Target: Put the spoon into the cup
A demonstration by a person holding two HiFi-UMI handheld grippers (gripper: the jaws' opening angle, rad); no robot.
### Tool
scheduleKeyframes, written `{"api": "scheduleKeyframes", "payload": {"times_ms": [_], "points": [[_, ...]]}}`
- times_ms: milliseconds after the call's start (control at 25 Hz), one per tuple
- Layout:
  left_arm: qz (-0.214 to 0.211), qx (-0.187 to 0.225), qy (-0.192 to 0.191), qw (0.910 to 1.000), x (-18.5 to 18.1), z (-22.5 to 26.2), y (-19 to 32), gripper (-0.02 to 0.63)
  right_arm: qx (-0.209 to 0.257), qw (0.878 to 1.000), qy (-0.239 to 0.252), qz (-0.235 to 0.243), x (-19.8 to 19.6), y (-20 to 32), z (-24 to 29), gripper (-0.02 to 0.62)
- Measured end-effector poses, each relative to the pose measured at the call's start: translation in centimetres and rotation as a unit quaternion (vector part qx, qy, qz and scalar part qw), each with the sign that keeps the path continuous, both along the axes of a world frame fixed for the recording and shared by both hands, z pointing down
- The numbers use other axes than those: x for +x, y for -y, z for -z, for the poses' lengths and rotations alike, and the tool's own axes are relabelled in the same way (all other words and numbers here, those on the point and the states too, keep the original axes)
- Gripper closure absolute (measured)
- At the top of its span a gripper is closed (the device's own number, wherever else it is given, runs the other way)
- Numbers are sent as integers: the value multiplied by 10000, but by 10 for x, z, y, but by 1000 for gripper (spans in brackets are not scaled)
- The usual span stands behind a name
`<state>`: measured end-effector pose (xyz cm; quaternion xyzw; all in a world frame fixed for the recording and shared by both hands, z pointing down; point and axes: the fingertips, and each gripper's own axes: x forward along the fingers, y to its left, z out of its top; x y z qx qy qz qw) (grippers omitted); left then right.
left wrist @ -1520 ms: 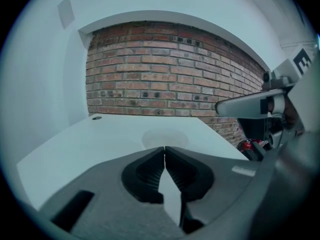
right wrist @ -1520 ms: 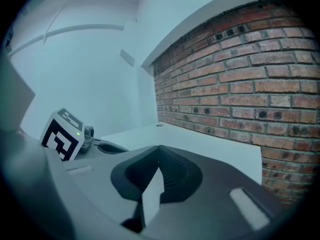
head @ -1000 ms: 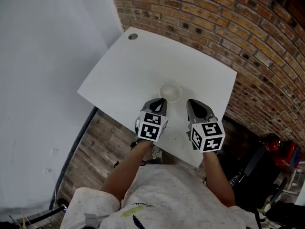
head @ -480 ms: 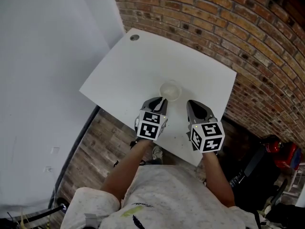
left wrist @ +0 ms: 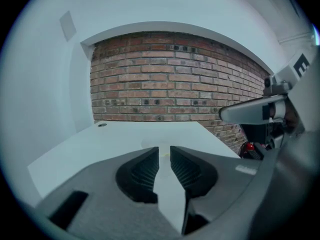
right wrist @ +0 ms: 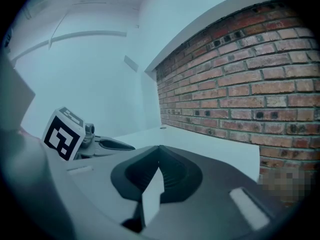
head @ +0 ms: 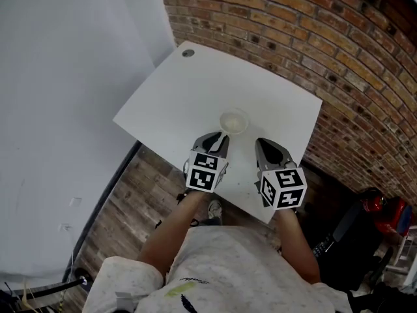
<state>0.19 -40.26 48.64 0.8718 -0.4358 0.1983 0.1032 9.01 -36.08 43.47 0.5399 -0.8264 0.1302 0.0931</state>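
A small clear cup (head: 234, 121) stands on the white table (head: 195, 90), toward its near edge. My left gripper (head: 221, 137) points at the cup with its tips just short of the rim. A thin pale streak (head: 225, 135) runs from those tips to the cup; I cannot tell if it is the spoon. In the left gripper view the jaws of my left gripper (left wrist: 164, 154) stand a narrow slit apart, with only white showing between them. My right gripper (head: 260, 142) hovers right of the cup, and its tips (right wrist: 159, 160) meet with nothing between them.
A brick wall (head: 339, 51) runs along the table's far and right sides, and a white wall (head: 58, 77) is on the left. A small round cap (head: 188, 53) sits in the table's far corner. Wooden floor (head: 130, 201) and dark gear (head: 339, 240) lie below the near edge.
The head camera has shifted a little, so the table sits slightly higher and further right in view. Both grippers and the cup keep their places relative to each other.
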Motion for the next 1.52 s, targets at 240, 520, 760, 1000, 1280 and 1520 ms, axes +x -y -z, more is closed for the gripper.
{"api": "scheduleKeyframes", "payload": {"times_ms": [240, 520, 760, 1000, 1280, 1520], "points": [[148, 169, -172, 9996, -8, 20, -19, 537, 85, 9999, 27, 141, -8, -17, 7, 586], [272, 392, -307, 9984, -20, 39, -48, 582, 118, 9997, 66, 224, -14, -41, 9, 586], [336, 432, -383, 9978, -22, 44, -71, 606, 186, 9995, 63, 266, -10, -56, 15, 586], [383, 434, -390, 9976, -23, 45, -84, 606, 223, 9993, 38, 294, -9, -67, 18, 586], [379, 416, -371, 9977, -21, 43, -90, 606, 247, 9991, 19, 333, -10, -71, 18, 586], [352, 410, -349, 9979, -19, 43, -89, 606, 244, 9991, 19, 347, -11, -70, 18, 586]]}}
